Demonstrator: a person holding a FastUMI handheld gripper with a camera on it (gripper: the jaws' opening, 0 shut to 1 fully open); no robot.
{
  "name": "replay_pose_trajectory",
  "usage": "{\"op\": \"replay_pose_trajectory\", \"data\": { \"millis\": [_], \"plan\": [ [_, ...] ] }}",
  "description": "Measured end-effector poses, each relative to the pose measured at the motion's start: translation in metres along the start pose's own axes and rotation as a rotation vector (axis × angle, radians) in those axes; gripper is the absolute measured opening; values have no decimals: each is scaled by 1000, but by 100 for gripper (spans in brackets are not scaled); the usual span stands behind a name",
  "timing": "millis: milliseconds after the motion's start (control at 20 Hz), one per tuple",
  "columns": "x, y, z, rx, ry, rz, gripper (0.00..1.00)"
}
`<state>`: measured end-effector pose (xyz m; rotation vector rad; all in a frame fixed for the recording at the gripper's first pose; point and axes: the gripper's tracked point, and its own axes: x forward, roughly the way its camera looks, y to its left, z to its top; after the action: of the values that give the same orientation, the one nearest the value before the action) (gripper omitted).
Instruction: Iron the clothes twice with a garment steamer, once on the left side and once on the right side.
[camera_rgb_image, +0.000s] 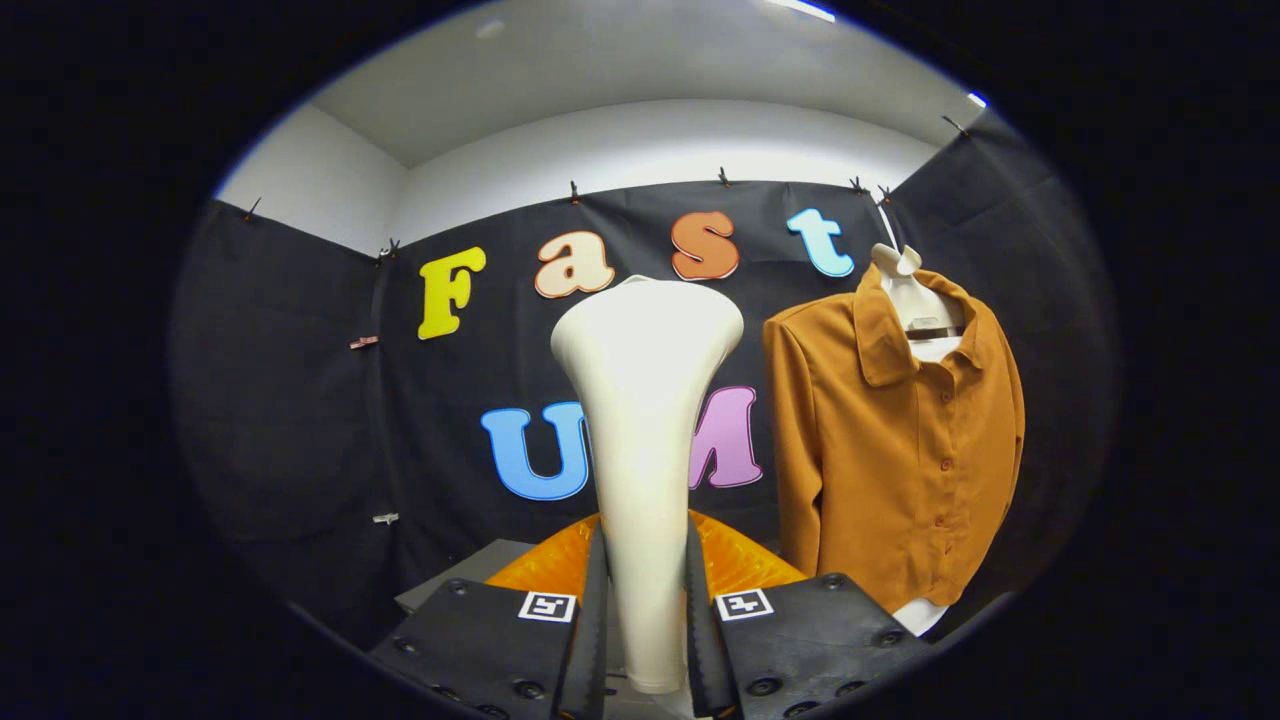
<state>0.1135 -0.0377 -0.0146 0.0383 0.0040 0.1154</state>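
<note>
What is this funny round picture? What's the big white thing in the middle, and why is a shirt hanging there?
The picture comes from a camera that rides on a claw, a grabbing tool a person holds in their hand. The camera looks forward along the claw's two fingers, the parts at the bottom. Its lens bends everything, so the picture looks round.

The tall white thing is a garment steamer, which smooths wrinkles out of clothes. The claw's fingers squeeze its handle from both sides, holding it upright.

Off to the side, beyond the fingers, a brown button-up shirt hangs on a white dress form. The steamer isn't touching it yet. Something orange sits low behind the steamer; I can't tell what it is.
</note>
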Motion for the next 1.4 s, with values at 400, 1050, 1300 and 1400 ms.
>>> {"op": "replay_pose_trajectory", "data": {
  "millis": [400, 1050, 1300, 1400],
  "plan": [
    [-10, 6, 0, 10, -17, 23, 36],
    [-11, -4, -5, 5, 2, 35, 36],
    [-4, -7, -5, 9, 1, 45, 36],
    [-1, -8, -6, 12, 3, 45, 36]
  ]
}}
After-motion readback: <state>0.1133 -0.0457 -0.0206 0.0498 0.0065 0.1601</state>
